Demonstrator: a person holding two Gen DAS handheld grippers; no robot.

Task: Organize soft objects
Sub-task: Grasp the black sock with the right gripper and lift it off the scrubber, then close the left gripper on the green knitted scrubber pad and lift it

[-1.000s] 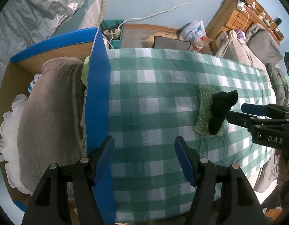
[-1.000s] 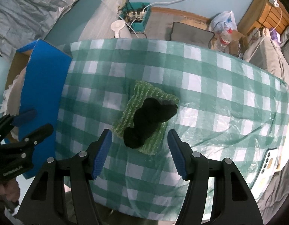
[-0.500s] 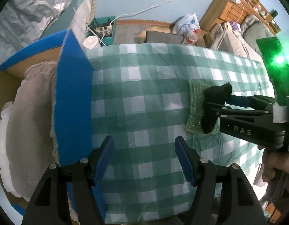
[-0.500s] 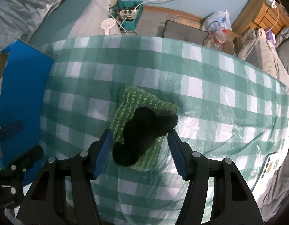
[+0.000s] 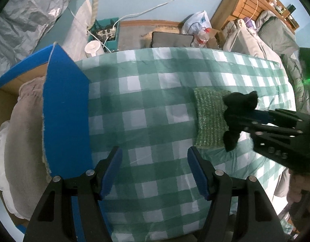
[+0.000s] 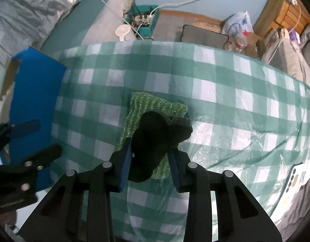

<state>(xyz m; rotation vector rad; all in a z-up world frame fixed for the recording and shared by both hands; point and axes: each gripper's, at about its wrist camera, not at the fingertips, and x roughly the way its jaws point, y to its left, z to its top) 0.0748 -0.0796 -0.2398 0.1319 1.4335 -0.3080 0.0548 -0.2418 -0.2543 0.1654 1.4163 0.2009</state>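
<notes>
Right tool point(image 6: 149, 159) now around black sock point(image 6: 155, 141)

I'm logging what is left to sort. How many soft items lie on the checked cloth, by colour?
Black: 1, the black sock, clamped by the right gripper.
Green: 1, the green knitted cloth beneath it.
Total: 2.
The left gripper is open and holds nothing.
</notes>
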